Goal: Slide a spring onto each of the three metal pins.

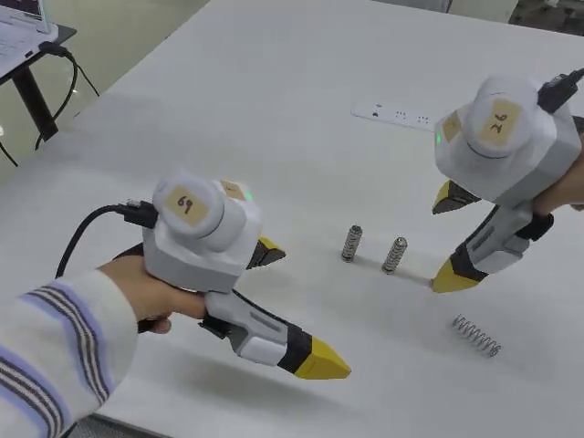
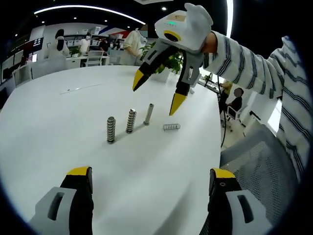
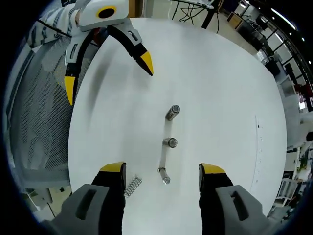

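Silver coiled-wire spring (image 1: 475, 335) lies flat on the white tabletop (image 1: 274, 109), just beside our right tool (image 3: 162, 169), jaws wide and empty above the bare metal pin (image 2: 148, 113); our left tool (image 1: 306, 308), likewise agape and empty, sits farther.

Left hand-held gripper (image 1: 304, 308): tan sticker (image 1: 187, 203) on top housing, handwritten no. "69". Right hand-held gripper (image 1: 447, 240): matching label (image 1: 498, 122) on top, handwritten no. "26". No other legible txt.

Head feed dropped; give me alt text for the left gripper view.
Three metal pins stand in a row on a white table: two carry springs, the third is bare, a loose spring lying beside it. The right gripper hovers open above.
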{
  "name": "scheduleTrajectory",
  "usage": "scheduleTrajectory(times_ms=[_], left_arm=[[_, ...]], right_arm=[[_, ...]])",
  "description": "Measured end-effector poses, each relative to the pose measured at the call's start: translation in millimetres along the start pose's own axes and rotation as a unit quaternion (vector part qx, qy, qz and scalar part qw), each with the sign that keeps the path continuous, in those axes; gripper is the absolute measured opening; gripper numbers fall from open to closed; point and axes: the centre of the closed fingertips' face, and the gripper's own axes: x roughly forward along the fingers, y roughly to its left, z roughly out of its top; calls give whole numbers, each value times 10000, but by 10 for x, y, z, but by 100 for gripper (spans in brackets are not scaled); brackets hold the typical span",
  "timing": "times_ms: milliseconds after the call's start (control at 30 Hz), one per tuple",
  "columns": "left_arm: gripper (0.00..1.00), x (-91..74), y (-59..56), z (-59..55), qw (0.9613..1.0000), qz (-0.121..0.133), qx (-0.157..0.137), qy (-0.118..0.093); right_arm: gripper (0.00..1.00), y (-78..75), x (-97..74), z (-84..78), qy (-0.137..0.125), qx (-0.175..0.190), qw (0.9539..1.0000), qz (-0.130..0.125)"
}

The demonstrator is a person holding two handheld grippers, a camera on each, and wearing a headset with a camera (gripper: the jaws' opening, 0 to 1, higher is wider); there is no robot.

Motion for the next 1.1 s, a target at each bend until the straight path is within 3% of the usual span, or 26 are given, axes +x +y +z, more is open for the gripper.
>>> scheduleTrajectory(times_ms=[300, 700, 933, 1100], left_arm=[[98, -11, 5, 21, 10000, 66, 41, -9], [98, -15, -37, 10, 9999, -25, 102, 51], [97, 2, -61, -8, 10000, -67, 41, 4], [97, 17, -74, -55, 9999, -102, 8, 68]], right_arm=[[62, 108, -176, -42, -174, 186, 9995, -161], [65, 245, -213, -126, -417, 522, 9977, -127], [63, 331, -209, -268, -627, 933, 9934, -220], [68, 315, -253, -318, -994, 1461, 9834, -418]])
